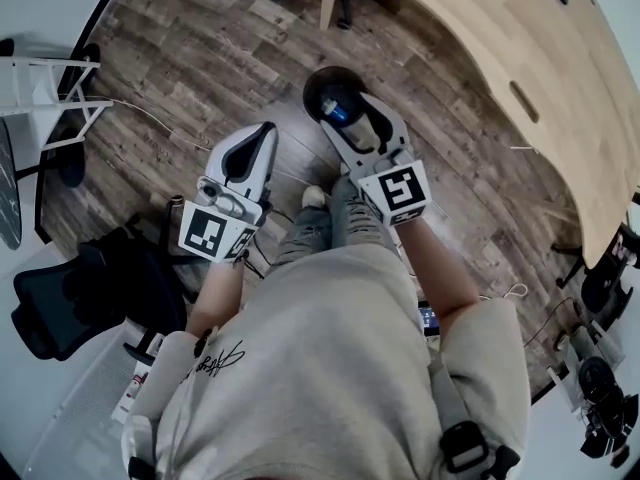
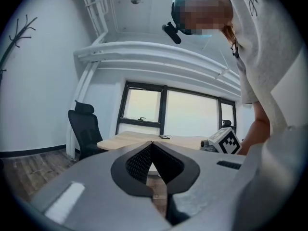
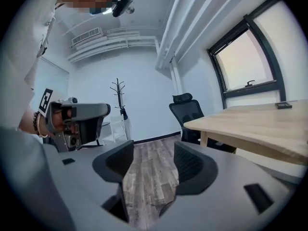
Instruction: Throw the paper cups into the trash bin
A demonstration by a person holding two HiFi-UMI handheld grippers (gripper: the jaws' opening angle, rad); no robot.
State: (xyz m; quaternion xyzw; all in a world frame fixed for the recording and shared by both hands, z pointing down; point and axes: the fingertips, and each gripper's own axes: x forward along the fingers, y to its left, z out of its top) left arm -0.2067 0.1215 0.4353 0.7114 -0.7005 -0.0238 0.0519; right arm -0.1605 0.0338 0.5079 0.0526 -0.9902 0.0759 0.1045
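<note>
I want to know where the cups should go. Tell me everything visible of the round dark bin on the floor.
The round dark trash bin stands upright on the wood-plank floor, seen from above. Its open mouth looks black inside, with something blue showing in it. The open right gripper overlaps its near rim in the head view; contact cannot be told.

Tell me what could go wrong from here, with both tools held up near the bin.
No paper cup shows in any view: the right tool is open on nothing and the left tool is shut empty, so there may be nothing to throw.
The trash bin sits close by the right tool; a low swing might tip it.
A white cable trails across the floor near the person's feet: a possible trip.
</note>
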